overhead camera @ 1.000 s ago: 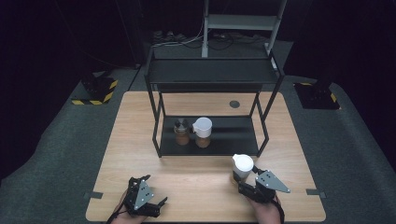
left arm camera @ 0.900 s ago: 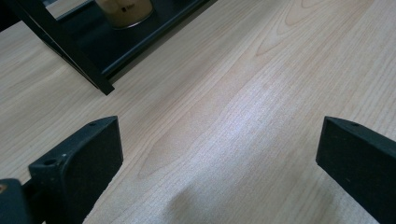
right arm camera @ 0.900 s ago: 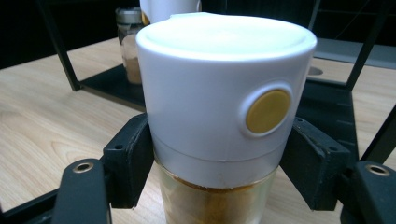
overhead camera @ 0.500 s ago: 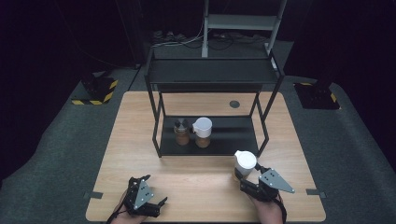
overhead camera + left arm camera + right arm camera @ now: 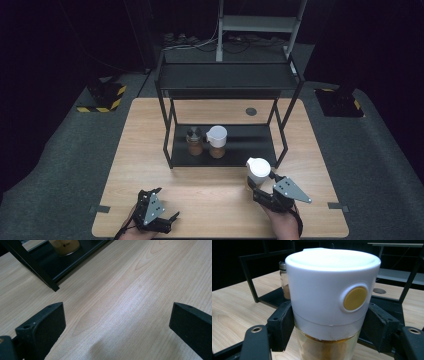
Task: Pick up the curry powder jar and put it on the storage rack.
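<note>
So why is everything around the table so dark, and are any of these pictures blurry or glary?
High view: light falls on the table alone, so the room behind goes black. Left gripper view: a pale sheen on the wood, and the near jaws look soft. Right gripper view: the white-lidded jar in the right hand-held gripper is bright and sharp, while the rack behind is dim.

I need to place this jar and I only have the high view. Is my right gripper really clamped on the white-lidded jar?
Observer: Yes. In the right gripper view both jaws of the right gripper press the white-lidded jar just below its lid.
Operator: What's in it?
Observer: A brownish powder behind clear glass; the lid carries a round yellow button.
Operator: And the left gripper?
Observer: The left gripper stands open over bare table, holding nothing.
</note>
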The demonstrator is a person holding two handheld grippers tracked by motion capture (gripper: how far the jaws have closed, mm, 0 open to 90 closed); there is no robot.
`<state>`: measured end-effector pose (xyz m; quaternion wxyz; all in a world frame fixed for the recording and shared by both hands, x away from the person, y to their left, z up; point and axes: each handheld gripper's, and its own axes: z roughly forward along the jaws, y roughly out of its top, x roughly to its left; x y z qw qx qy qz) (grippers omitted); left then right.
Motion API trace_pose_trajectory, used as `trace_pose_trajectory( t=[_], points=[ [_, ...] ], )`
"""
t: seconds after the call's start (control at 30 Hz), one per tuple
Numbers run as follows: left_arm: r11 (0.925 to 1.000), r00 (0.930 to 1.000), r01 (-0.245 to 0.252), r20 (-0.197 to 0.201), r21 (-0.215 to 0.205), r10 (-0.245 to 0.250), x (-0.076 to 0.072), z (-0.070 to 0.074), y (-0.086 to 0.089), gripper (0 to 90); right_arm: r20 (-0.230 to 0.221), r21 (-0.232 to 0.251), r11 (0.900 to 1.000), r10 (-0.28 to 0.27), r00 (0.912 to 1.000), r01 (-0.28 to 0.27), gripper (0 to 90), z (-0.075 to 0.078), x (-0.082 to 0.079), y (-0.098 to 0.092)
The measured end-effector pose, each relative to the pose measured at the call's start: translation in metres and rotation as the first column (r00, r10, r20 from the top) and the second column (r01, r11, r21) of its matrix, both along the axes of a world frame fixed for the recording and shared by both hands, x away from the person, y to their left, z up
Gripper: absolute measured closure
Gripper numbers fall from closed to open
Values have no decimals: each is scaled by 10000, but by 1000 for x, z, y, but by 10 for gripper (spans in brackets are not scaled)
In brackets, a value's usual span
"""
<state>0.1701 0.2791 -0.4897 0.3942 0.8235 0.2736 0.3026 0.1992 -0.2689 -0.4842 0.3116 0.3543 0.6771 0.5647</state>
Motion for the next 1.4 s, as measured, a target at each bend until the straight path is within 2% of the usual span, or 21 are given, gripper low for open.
trace_pose_trajectory(
  t=[0.7,1.0,1.4],
  points=[
    [9999,10000,6,36,-125,-5,-1,-1,1,10,132,96,9997,-242,9996,241,302,19,12,5],
    [9999,10000,-12,37,-146,12,-1,-1,2,10,146,34,9994,-334,9993,334,303,32,24,6],
    [9998,10000,-22,49,-211,23,-1,-2,2,10,229,7,9986,-525,9984,525,302,38,35,9]
  ],
)
